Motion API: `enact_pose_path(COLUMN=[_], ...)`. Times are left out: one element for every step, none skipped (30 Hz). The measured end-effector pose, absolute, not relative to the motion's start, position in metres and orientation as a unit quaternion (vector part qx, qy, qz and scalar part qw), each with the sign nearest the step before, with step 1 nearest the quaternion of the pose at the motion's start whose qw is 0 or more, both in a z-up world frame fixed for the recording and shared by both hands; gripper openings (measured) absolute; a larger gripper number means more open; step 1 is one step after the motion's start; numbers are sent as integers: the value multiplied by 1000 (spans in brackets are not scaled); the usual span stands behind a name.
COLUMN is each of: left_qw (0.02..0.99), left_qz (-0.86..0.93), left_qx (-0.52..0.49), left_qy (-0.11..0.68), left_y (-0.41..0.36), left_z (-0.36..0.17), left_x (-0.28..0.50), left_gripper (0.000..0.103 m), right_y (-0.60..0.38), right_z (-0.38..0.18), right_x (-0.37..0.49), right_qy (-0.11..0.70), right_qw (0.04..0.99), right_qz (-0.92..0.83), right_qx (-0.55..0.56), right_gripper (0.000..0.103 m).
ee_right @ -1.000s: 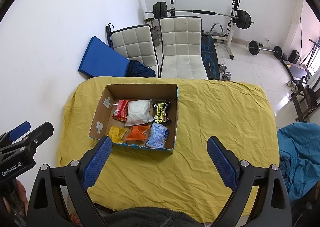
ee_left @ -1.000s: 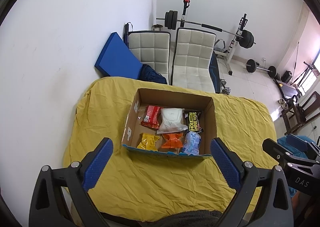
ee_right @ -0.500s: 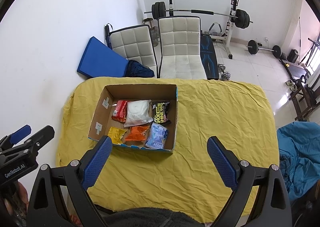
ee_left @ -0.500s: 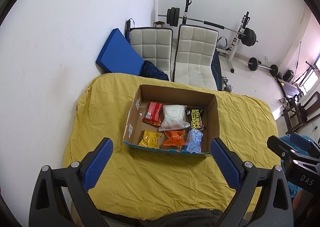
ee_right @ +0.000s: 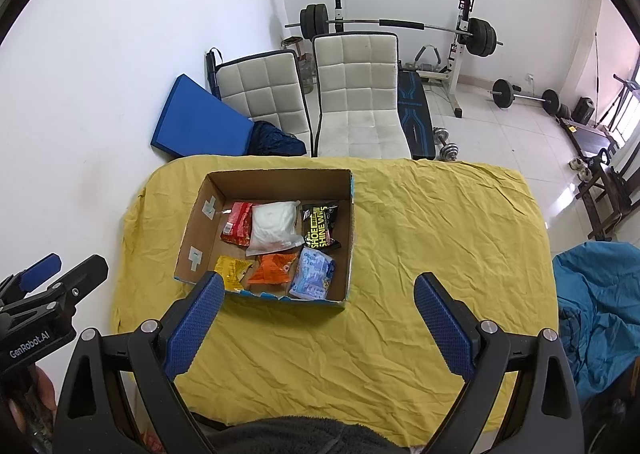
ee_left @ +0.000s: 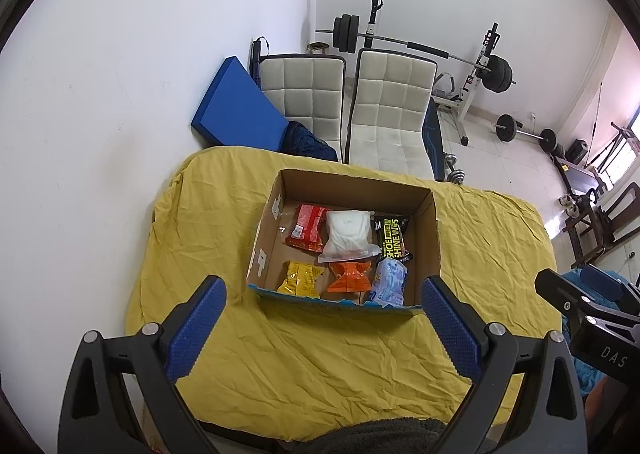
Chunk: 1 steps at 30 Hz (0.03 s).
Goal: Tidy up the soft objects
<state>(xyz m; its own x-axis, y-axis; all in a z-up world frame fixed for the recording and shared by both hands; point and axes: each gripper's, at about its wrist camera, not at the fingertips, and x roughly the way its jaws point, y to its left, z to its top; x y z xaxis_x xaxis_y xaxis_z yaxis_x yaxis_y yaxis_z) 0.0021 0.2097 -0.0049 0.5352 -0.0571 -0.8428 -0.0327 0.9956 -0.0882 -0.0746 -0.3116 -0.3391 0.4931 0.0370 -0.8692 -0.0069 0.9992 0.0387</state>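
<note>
the soft packets are lying in a cardboard box [ee_left: 434, 230] on the yellow cloth [ee_right: 420, 254], ahead of and below both claws. the left claw [ee_left: 322, 324] is hanging wide open and holding nothing, with the box straight ahead between its fingers; the right claw [ee_right: 316, 320] is also gaping empty, with the box off to its left, so the left one is probably nearer. the white pouch [ee_left: 347, 234] is lying with its long axis pointing away, overlapping the red packet [ee_left: 306, 226]. the room behind is showing two padded chairs [ee_right: 356, 93] and a weight bench [ee_right: 416, 113]; depth is hard to judge through this lens.
</note>
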Motion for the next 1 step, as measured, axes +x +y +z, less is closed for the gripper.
enact_pose_path(left_qw=[875], left_qz=[-9], left_qx=[-46], left_qy=[483], left_y=[209], left_z=[-5], left_x=[2], left_gripper=[100], right_y=[-312], right_z=[-339], right_x=[-75], right_qy=[503], right_qw=[864], right_qz=[13], right_qx=[15], right_gripper=[98])
